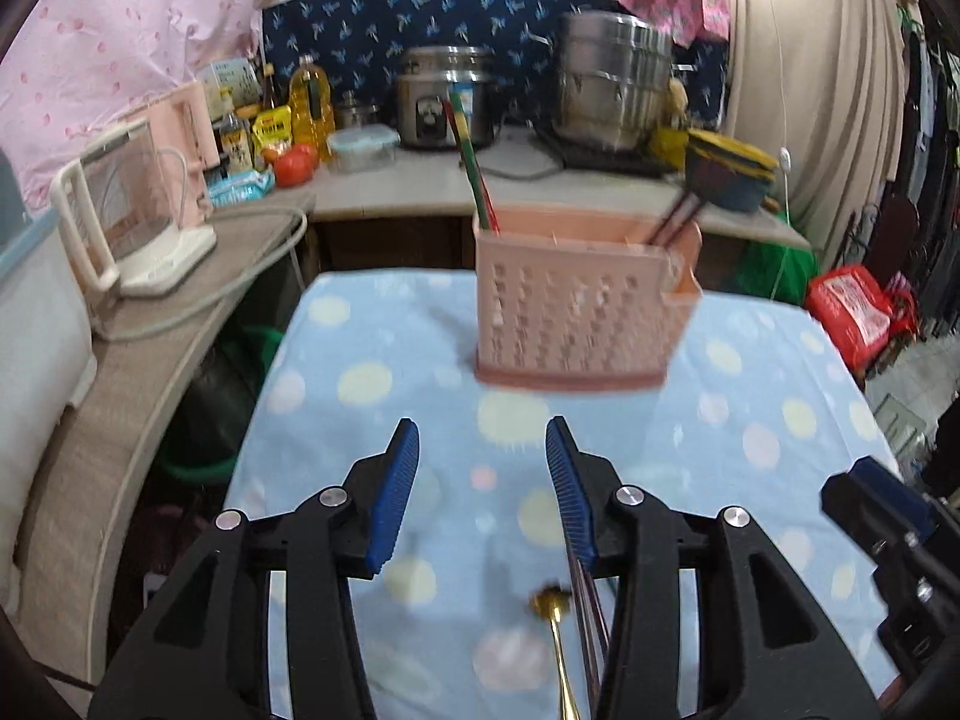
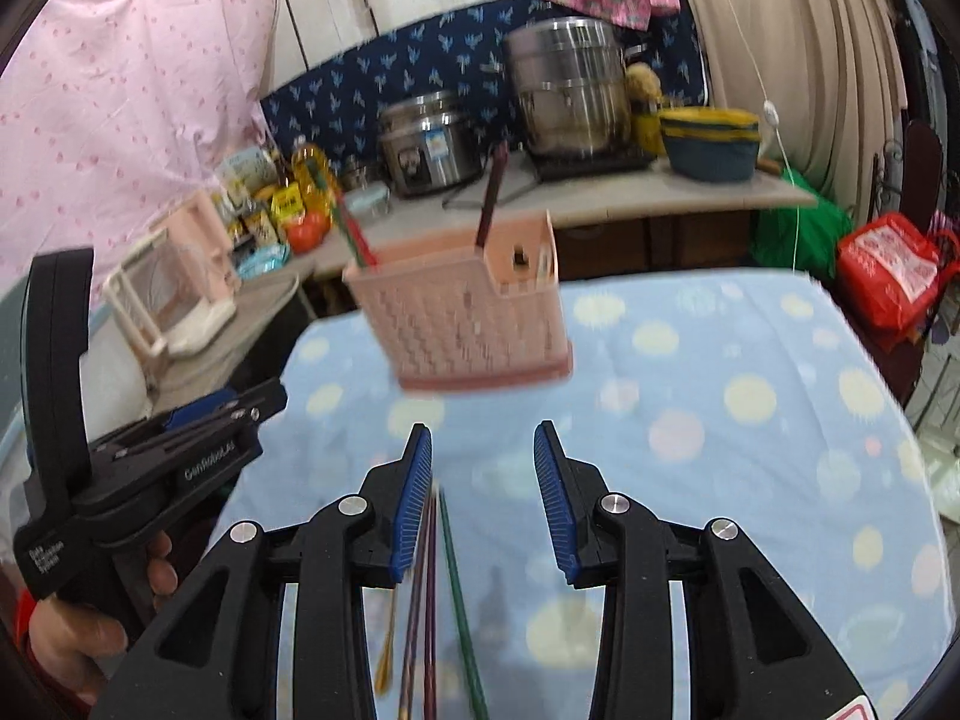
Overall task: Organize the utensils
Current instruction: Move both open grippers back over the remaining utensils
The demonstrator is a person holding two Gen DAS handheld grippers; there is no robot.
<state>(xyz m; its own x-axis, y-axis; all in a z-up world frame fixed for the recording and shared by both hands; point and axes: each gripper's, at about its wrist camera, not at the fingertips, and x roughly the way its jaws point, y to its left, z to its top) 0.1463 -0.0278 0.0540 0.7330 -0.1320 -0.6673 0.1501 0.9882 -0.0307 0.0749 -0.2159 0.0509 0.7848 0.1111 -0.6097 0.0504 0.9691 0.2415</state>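
Chopsticks [image 2: 429, 600] lie before the holder [image 2: 468, 324] — both on the table [image 2: 750, 420]

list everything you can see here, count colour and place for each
pink perforated plastic utensil holder: 1, pink, far end of the dotted blue cloth
chopsticks standing in the holder: a red-green pair at its left end, dark ones at its right
loose chopsticks on the cloth: several, dark red and green, near edge under the claws
gold metal utensil: 1, gold, beside the loose chopsticks
steel rice cooker: 1, silver, counter behind
tall steel stockpot: 1, silver, counter right
yellow oil bottle: 1, counter left
red tomato: 1, counter left
red bag: 1, floor right
left claw: 1, black with blue pads, open, empty
right claw: 1, same colours, open, empty
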